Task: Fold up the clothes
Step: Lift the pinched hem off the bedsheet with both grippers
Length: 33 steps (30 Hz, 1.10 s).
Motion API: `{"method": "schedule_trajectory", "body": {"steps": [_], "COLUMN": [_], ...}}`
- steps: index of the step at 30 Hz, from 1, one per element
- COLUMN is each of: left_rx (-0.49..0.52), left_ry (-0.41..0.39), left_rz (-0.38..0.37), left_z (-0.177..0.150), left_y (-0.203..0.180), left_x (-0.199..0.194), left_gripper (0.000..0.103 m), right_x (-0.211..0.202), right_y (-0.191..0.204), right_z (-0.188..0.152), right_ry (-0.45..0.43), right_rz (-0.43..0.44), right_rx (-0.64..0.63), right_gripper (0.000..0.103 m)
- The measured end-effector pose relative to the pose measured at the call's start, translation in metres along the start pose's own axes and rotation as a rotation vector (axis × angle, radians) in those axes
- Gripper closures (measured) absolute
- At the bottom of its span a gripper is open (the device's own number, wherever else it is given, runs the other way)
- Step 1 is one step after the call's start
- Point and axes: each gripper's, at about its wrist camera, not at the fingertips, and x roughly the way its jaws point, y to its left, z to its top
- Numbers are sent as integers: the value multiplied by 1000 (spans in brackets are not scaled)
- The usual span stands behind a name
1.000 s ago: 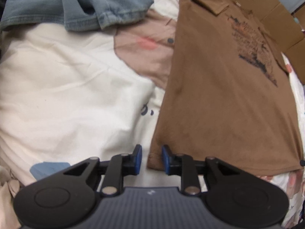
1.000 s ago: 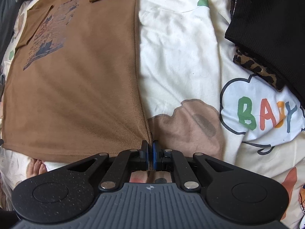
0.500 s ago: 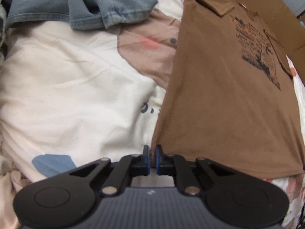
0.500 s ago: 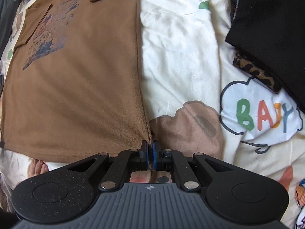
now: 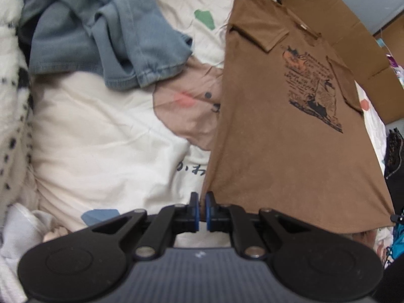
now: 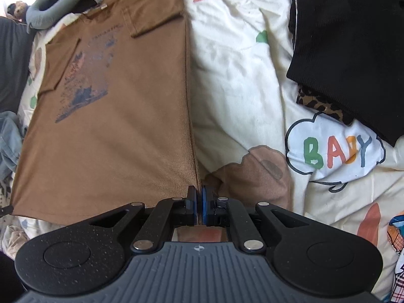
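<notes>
On the left of the bed (image 5: pixel 106 136), a blue denim heap (image 5: pixel 101 38) is lying crumpled. The left gripper (image 5: pixel 201 212) is pinching the brown shirt (image 5: pixel 277 139) at its bottom corner, jaws closed on the cloth. The right gripper (image 6: pixel 198 205) is pinching the other bottom corner, jaws shut tight. Both should be lifting evenly, keeping the hem straight. The shirt is looking soft and flat, sleeves folded in. A black knit (image 6: pixel 353 50) is sitting far right.

Bare cream printed bedsheet (image 5: pixel 101 139) lies open beside the spread brown printed T-shirt (image 5: pixel 277 139). Crumpled blue denim garment (image 5: pixel 113 38) blocks one far side; folded black ribbed knit (image 6: pixel 353 50) crowds the other.
</notes>
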Motion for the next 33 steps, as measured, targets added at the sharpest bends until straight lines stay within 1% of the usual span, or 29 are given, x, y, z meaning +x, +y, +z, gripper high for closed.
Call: {"method": "schedule_trajectory", "body": {"steps": [3,8,16,20,24,29,33], "left_rx": [18,29,21,-1,-6,-17,-40], "left_ry": [16,28,56,65,77,87,89], "left_rz": [19,26,30,32,30,34,32], "left_z": [1,-4,-32,-42,-54,-69,-82], "left_y": [-1,-4,2,16,22,24,28], "left_x": [-4,-18,-27,-31,-36,-38,-39], "left_gripper": [98,98,98,98,98,98,98], "right_x": [-8,-16,-23,-23,-29,-32,-28], "right_y": [-1,-6,-8,-5,-5,-14,-14], "right_z": [0,-6,-32,-47,-58,-71,-87], "right_ry": [-1,0,19,58,62,69,105], "right_rz": [5,10,15,6,8,15,24], "right_rx": [7,16,20,-23,-38,-9,-2], "right_gripper": [102,102,102,102,102,102,102]}}
